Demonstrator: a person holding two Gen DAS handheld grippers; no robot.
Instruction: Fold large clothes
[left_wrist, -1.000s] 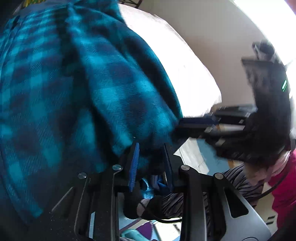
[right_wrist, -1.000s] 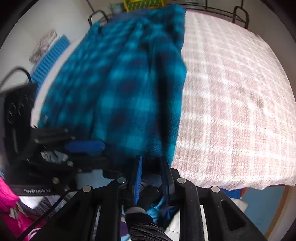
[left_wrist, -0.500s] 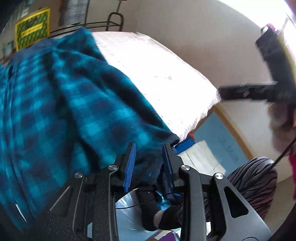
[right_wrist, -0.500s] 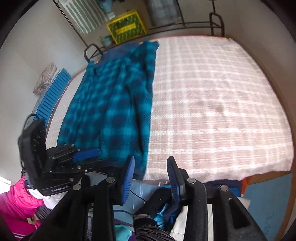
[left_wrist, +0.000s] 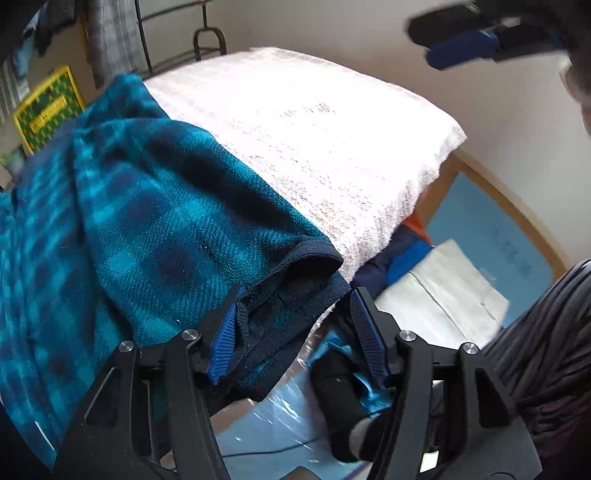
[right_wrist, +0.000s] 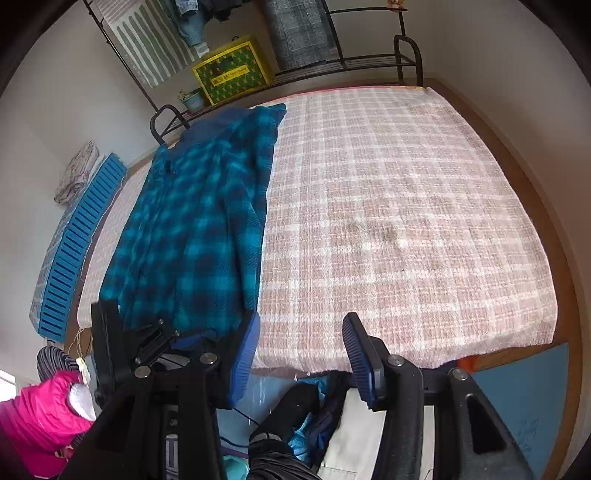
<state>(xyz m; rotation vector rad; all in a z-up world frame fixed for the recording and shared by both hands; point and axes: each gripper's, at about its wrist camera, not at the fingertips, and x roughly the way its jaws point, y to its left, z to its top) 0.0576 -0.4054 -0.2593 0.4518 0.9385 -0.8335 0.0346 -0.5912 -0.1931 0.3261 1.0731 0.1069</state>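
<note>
Lying lengthways along one side of the checked bedspread (right_wrist: 388, 221), the blue plaid garment (right_wrist: 192, 229) is already folded into a long narrow strip, so the sideways folds look done and the end-to-end folds into a compact stack are left. Both tools have just been opening. The left gripper (left_wrist: 291, 332) stands with its jaws apart; the dark hem (left_wrist: 295, 280) of the garment sits loosely between them, close against the left-hand pad, with no pinch visible. The right gripper (right_wrist: 299, 354) is also spread and holds nothing; the garment's near end lies just ahead of its left finger, and bare bedspread stretches in front and to its right. That right view takes in the whole strip and the far rail (right_wrist: 369, 62), and catches the left tool low at its own left. The left view alone shows the hem's stitching up close and the bed's corner drop.
</note>
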